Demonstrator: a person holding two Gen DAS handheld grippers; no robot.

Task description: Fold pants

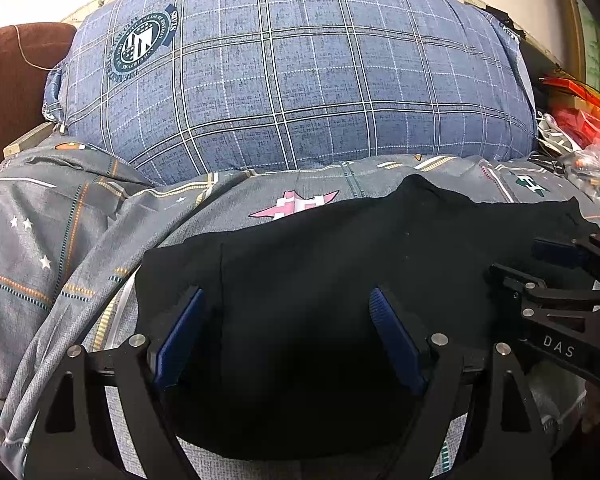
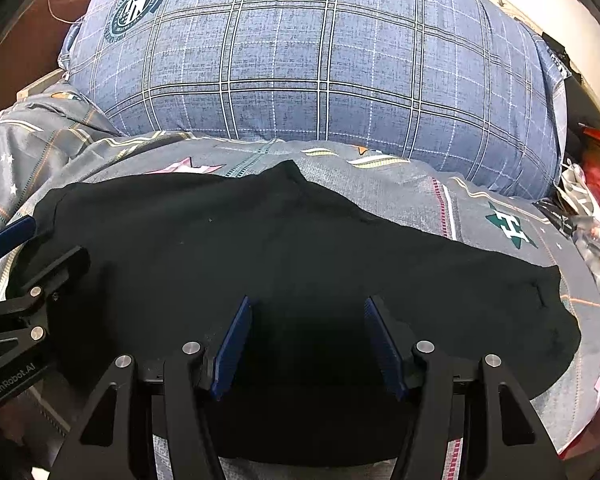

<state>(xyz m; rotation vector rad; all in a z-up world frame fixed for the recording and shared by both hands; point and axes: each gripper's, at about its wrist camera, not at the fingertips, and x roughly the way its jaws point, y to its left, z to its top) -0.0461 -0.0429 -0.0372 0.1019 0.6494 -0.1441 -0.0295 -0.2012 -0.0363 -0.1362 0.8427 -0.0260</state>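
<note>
Black pants (image 1: 308, 280) lie spread flat on a grey patterned bed sheet (image 1: 60, 240); they also show in the right wrist view (image 2: 260, 248). My left gripper (image 1: 286, 300) is open and empty, its blue pads just above the left part of the cloth. My right gripper (image 2: 306, 308) is open and empty over the middle of the pants. The right gripper shows at the right edge of the left wrist view (image 1: 540, 264). The left gripper shows at the left edge of the right wrist view (image 2: 32, 240).
A big blue plaid pillow (image 1: 292, 68) lies just behind the pants. Red bags and clutter (image 1: 576, 120) sit at the right. A brown cushion (image 1: 16, 72) is at the far left. The sheet (image 2: 480, 208) is wrinkled to the left.
</note>
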